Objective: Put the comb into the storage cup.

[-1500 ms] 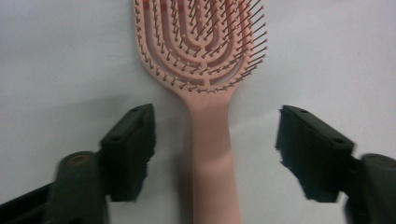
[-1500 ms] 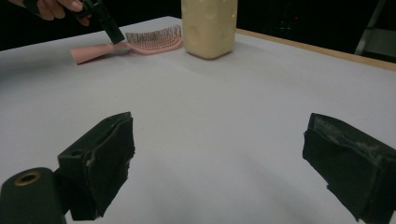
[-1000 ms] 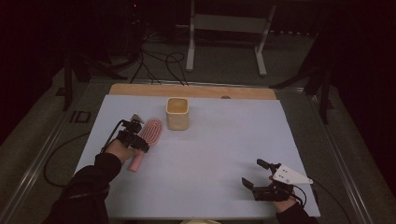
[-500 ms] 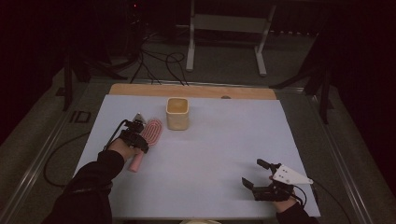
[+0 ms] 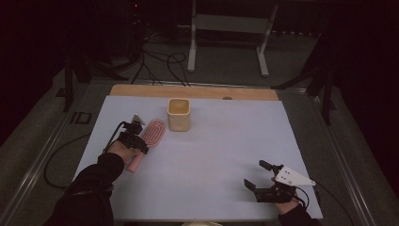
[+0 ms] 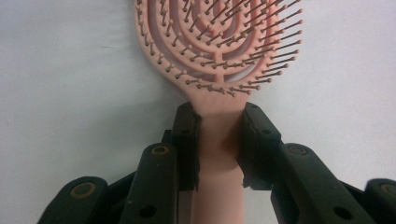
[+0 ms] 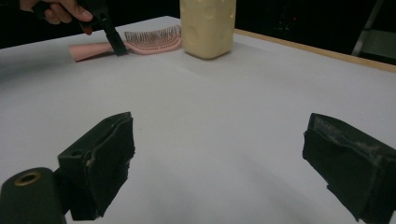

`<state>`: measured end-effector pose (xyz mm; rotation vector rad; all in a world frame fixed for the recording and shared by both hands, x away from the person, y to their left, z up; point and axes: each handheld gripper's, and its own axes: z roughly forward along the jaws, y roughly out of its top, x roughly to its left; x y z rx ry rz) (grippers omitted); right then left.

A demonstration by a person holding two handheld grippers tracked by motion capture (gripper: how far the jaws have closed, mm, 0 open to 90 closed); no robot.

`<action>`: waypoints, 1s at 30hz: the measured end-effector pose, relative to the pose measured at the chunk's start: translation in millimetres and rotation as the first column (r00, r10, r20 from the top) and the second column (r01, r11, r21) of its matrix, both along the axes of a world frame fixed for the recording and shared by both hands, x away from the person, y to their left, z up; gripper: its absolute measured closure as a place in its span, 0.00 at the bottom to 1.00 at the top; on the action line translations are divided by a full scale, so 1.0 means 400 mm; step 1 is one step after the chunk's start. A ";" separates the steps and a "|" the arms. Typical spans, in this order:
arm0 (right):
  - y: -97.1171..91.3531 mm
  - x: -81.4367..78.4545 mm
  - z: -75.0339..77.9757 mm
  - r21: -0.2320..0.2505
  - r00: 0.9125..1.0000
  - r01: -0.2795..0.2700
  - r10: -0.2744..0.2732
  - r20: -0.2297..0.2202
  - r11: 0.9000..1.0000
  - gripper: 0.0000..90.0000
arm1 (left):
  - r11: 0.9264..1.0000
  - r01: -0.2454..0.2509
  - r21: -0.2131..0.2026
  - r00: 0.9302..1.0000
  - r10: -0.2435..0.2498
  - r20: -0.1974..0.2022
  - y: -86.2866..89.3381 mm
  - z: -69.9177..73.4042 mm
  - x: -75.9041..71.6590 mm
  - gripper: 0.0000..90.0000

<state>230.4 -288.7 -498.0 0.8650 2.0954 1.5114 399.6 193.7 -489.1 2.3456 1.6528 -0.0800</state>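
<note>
A white sheet (image 5: 207, 155) covers most of the table, lit far brighter than anything around it, and a bare wooden strip (image 5: 197, 92) shows along its far edge. A grey metal frame (image 5: 56, 141) borders the sheet on the left and right. Beyond the table the floor (image 5: 226, 66) is dull grey, with black cables (image 5: 157, 61) looping across it. A pale metal stand (image 5: 228, 28) with two legs rests farther back. The rest of the room lies in deep shadow, with a small red light (image 5: 137, 6) glowing at the far left.
</note>
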 end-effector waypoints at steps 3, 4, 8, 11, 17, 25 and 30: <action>-0.001 0.000 0.001 0.000 1.000 0.003 -0.003 0.003 1.000 0.10 | 1.000 0.011 -0.010 1.000 -0.011 0.016 0.004 0.000 -0.005 0.79; -0.002 0.001 0.000 0.001 1.000 0.003 -0.003 0.001 1.000 0.10 | 1.000 0.010 -0.015 1.000 -0.009 0.024 0.005 -0.001 -0.007 0.79; -0.002 0.000 0.000 0.001 1.000 0.005 -0.005 0.002 1.000 0.10 | 0.999 0.006 -0.036 0.999 -0.004 0.045 0.012 0.001 -0.014 0.79; -0.002 0.001 -0.001 -0.002 1.000 0.004 -0.004 0.000 1.000 0.10 | 0.999 0.003 -0.049 0.998 0.000 0.065 0.019 0.005 -0.019 0.79; -0.002 0.001 0.000 -0.001 1.000 0.003 -0.003 0.000 1.000 0.10 | 0.997 0.012 -0.079 0.995 -0.004 0.103 0.029 0.017 -0.036 0.79; -0.001 0.002 0.000 0.000 1.000 0.002 -0.002 -0.001 1.000 0.10 | 0.995 0.017 -0.094 0.987 -0.002 0.161 0.028 0.037 -0.063 0.79; -0.001 0.001 0.000 0.001 1.000 0.004 -0.004 0.000 1.000 0.10 | 0.996 0.016 -0.093 0.979 0.003 0.206 0.026 0.049 -0.079 0.79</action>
